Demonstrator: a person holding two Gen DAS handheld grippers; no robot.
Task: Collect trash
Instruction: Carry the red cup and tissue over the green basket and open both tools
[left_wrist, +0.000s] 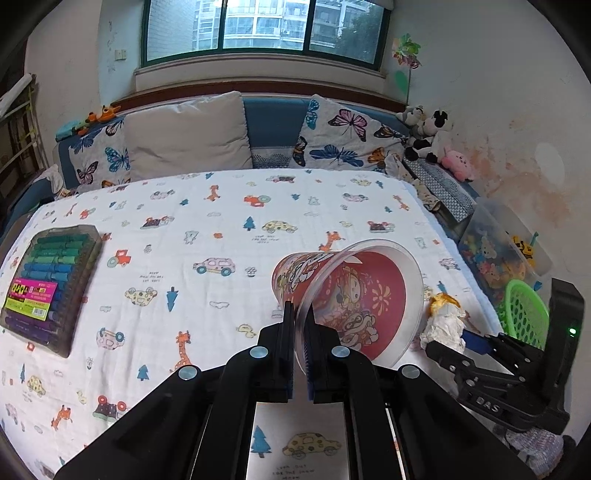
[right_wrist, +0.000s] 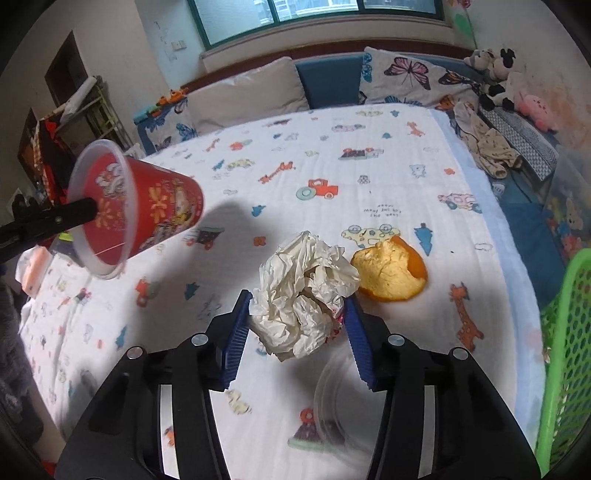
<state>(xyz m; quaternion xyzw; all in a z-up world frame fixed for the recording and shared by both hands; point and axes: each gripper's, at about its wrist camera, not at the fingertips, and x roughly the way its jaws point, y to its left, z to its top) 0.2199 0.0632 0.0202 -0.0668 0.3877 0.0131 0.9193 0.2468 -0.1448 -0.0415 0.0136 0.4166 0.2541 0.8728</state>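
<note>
A red printed plastic cup (left_wrist: 354, 295) hangs tilted above the bed, its mouth toward the left wrist camera. My left gripper (left_wrist: 298, 314) is shut on its clear rim, one finger inside and one outside. From the right wrist view the cup (right_wrist: 147, 210) floats at the left. A crumpled white paper ball (right_wrist: 303, 295) lies on the printed bedsheet (right_wrist: 369, 177), and my right gripper (right_wrist: 297, 317) is shut on it, both blue pads touching its sides. An orange peel (right_wrist: 391, 273) lies just right of the paper. The left wrist view shows the paper ball (left_wrist: 443, 328), the peel (left_wrist: 441, 301) and my right gripper (left_wrist: 458, 343).
A green mesh basket (right_wrist: 569, 332) stands at the bed's right edge. A clear lid (right_wrist: 332, 398) lies on the sheet below the right gripper. A box of markers (left_wrist: 48, 284) rests at the left. Pillows (left_wrist: 188, 136) and a clear toy bin (left_wrist: 498, 251) line the far and right sides.
</note>
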